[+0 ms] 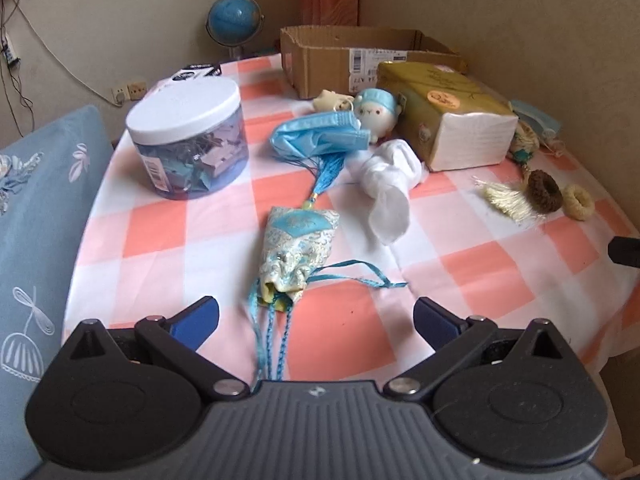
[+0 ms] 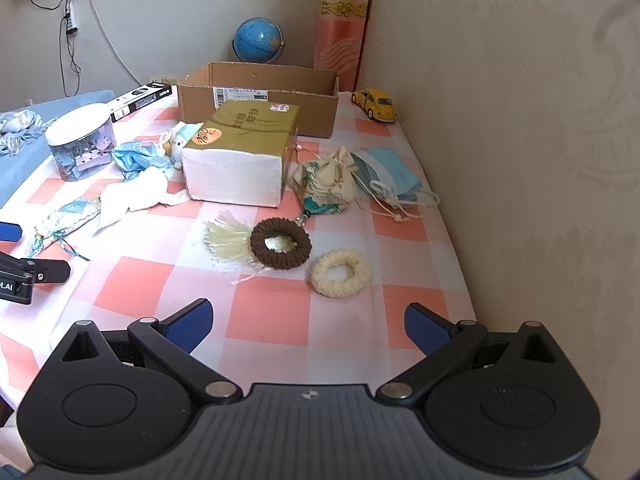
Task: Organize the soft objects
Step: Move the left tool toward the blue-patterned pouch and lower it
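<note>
We hold our left gripper (image 1: pixel 316 322) low over the near edge of the checked tablecloth (image 1: pixel 480 264), its 2 blue-padded fingers (image 1: pixel 196 324) spread wide with nothing between them. The blue brocade pouch (image 1: pixel 296 250) lies on the cloth just ahead of the gap, a little left of its centre, and its braided cords (image 1: pixel 272 340) trail back between the fingers without touching either pad. Beyond the pouch sit a white sock (image 1: pixel 392 184), a crumpled blue face mask (image 1: pixel 320 136) and a small plush doll (image 1: pixel 376 110), all close to the tissue pack (image 1: pixel 448 120). A lidded plastic jar (image 1: pixel 188 136) stands well to the left, and an open cardboard box (image 1: pixel 340 60) sits at the far side.

Our right gripper (image 2: pixel 308 328) is also wide open and empty, hovering above the cloth near the wall. The cream scrunchie (image 2: pixel 340 274) lies ahead of the gap, slightly right of centre, apart from both fingers. The brown scrunchie (image 2: pixel 280 244) is just beside it, resting on a pale tassel (image 2: pixel 228 240). Farther back are a cream drawstring pouch (image 2: pixel 328 184) and a stack of blue masks (image 2: pixel 392 178), touching each other. A yellow toy car (image 2: pixel 374 105) stands by the wall, a globe (image 2: pixel 258 42) behind the box.
</note>
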{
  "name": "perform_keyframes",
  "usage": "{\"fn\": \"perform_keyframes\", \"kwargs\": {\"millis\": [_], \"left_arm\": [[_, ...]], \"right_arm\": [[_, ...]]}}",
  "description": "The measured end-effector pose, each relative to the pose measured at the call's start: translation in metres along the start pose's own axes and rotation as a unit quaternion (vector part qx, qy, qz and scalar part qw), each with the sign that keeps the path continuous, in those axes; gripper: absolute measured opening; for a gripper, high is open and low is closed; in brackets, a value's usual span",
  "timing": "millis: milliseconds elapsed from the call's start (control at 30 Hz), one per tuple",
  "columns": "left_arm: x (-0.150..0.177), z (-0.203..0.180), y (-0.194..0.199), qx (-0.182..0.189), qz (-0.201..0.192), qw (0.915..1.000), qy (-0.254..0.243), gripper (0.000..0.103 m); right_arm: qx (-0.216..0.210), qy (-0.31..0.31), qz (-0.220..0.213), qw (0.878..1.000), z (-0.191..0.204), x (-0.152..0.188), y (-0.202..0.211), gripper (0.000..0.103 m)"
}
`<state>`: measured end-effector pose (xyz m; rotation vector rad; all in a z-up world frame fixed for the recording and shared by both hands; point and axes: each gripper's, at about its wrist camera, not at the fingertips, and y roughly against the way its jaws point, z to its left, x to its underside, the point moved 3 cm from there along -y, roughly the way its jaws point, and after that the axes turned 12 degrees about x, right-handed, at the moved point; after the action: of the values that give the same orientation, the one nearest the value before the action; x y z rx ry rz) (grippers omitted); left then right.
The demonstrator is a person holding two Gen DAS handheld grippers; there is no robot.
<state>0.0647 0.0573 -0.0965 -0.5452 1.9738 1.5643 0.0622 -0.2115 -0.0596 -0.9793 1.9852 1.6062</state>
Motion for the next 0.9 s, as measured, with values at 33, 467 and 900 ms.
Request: {"fn": "perform_keyframes", "kwargs": {"millis": [33, 467, 900], "left_arm": [[0.0, -0.001, -0.003, 0.002, 0.003, 1.0, 0.0, 0.103], [-0.005, -0.051, -0.014, 0.11, 0.011, 0.9926, -0.05, 0.103], [0.002, -0.019, -0.009, 0.077, 0.017, 0.9957, -0.049, 0.103]], "right_arm": [[0.002, 0.0, 0.001, 1.0, -0.001, 0.001, 0.0, 0.103], [0.01, -0.008, 0.018, 1.0, -0.008, 0.011, -0.01, 0.103], [-0.021, -0.004, 0.026, 0.999, 0.002, 0.017, -0.031, 0.103]]}}
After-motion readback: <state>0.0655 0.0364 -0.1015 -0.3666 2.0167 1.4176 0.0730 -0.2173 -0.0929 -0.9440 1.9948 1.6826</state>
